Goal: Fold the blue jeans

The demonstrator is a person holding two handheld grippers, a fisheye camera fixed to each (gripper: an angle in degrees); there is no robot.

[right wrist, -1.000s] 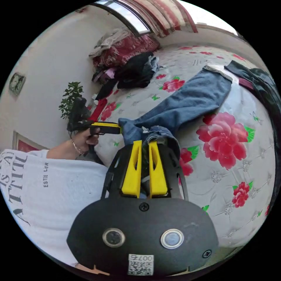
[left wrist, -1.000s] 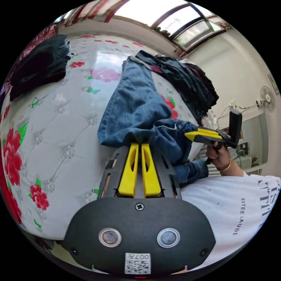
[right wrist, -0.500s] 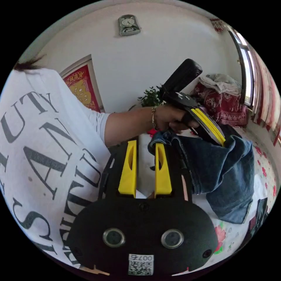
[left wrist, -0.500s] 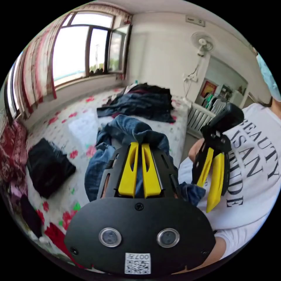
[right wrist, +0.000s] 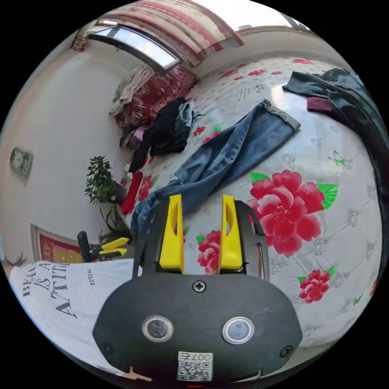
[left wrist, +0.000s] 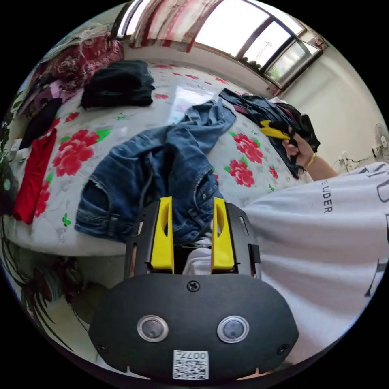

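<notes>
Left gripper [left wrist: 187, 202]: yellow jaws spread wide apart, nothing between them; held just above the waist end of the blue jeans [left wrist: 162, 166], at the near edge of the bed [left wrist: 121, 125]
Right gripper [right wrist: 201, 201]: yellow jaws likewise spread, holding nothing; poised over the flowered bed cover, with the jeans beside it; in the left gripper view it appears in the person's hand [left wrist: 298, 148], close to a pile of dark clothes [left wrist: 275, 113]
Blue jeans: lying loose and rumpled on the bed, waistband near the bed edge, one leg running off across the cover toward the window [left wrist: 247, 32]; clear of both grippers
Folded black garment [left wrist: 117, 83]: on the far part of the bed, well apart from the jeans
Red cloth [left wrist: 34, 174]: draped at the bed's side
Person: white printed shirt [left wrist: 324, 239], beside the bed
Potted plant [right wrist: 101, 182]: against the wall in the right gripper view
</notes>
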